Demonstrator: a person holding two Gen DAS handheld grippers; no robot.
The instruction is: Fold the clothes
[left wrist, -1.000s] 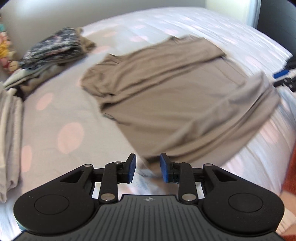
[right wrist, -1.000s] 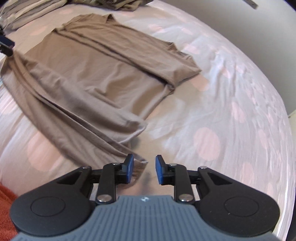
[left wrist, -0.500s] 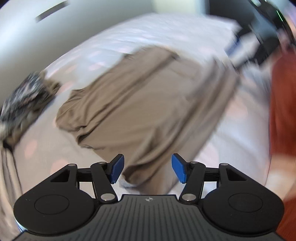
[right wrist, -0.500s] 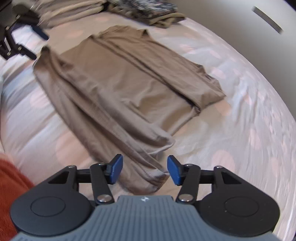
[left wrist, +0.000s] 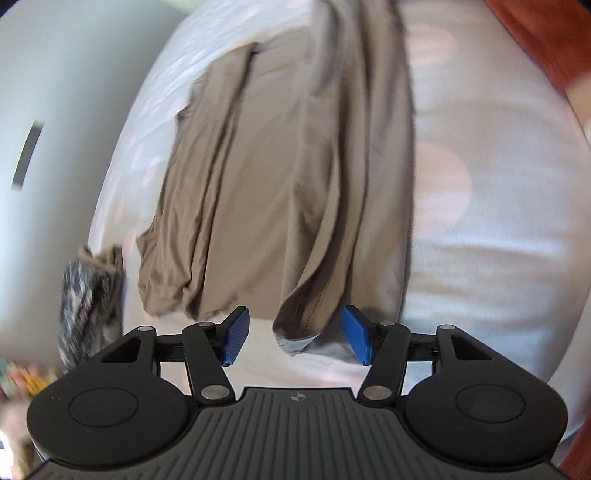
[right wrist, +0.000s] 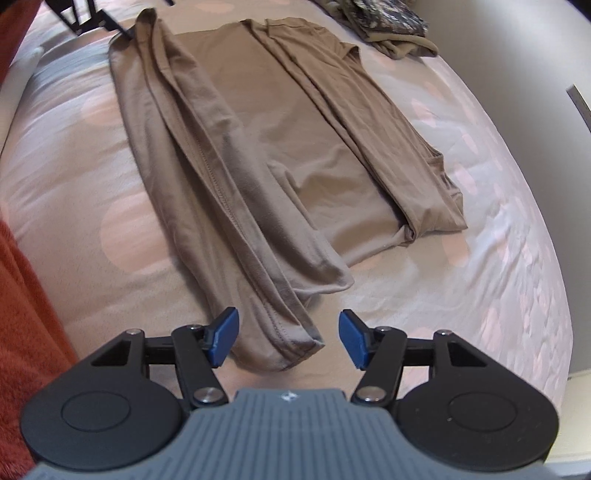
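Your left tongs (left wrist: 293,338) are closing, though the blue pads still stand apart — a sleeve cuff (left wrist: 295,332) of the tan shirt (left wrist: 280,177) lies between them, nearer the right pad, and neither pad presses on it. The left wrist view is smeared by blur; the shirt's far end is cut off at the top edge, and the dark patterned heap (left wrist: 90,295) off to the left of those tongs is too smudged to make out.

Your right tongs (right wrist: 288,338) are opening, with a folded corner of the shirt (right wrist: 258,155) lying between the pads on the bed (right wrist: 461,295), held by neither. From there the shirt stretches away ahead — both sides folded inward. A patterned pile (right wrist: 388,22) beyond it is cropped at the top. At the left edge an orange fabric (right wrist: 22,314) is only partly in view. No readable writing shows; only a small emblem on each tool body.
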